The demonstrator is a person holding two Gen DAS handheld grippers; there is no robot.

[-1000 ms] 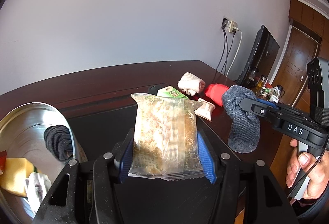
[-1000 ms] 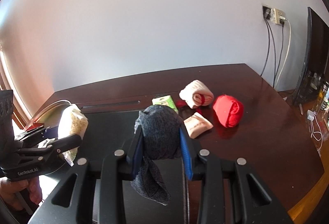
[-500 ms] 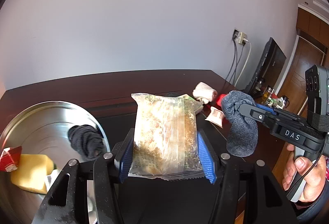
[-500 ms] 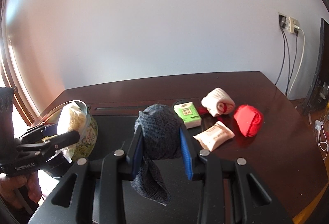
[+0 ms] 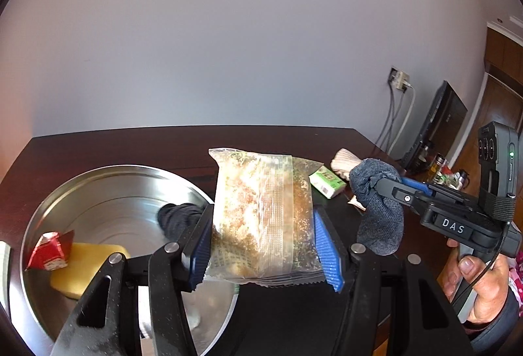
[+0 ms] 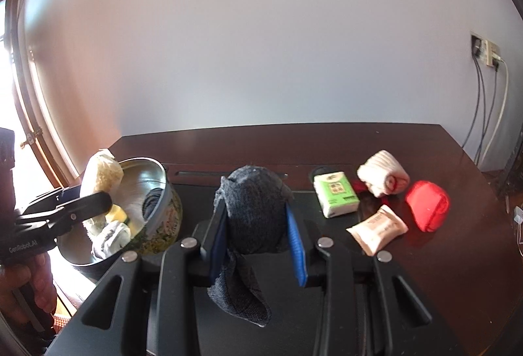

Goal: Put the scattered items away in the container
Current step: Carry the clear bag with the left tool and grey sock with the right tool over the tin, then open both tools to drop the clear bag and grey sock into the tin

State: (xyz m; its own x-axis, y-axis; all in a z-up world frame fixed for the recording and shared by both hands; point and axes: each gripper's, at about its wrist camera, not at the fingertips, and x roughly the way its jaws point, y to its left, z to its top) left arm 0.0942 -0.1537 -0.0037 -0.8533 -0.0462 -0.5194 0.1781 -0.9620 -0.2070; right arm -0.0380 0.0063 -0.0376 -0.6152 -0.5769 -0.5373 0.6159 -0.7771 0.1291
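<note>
Left wrist view, left gripper (image 5: 261,241): blue pads clamped on a clear snack packet (image 5: 263,215), held upright and level above the near rim of the metal bowl (image 5: 108,173).
Bowl contents: yellow sponge (image 5: 85,267) and red wrapper (image 5: 49,249) at 9 o'clock of the packet; dark sock (image 5: 178,218) just behind the left pad.
Right hand (image 5: 480,287): at 3 o'clock, fingers wrapped round the handle, tool aimed toward 9 o'clock.
Right wrist view, right gripper (image 6: 256,225): pads pinched on a grey sock (image 6: 253,209), toe drooping toward 6 o'clock, above the black mat (image 6: 196,192).
Scattered items, 1–2 o'clock: beige sachet (image 6: 377,229), green tissue pack (image 6: 335,194), red roll (image 6: 427,210), cream sock roll (image 6: 383,177), all on the table (image 6: 425,258), outside the bowl.
</note>
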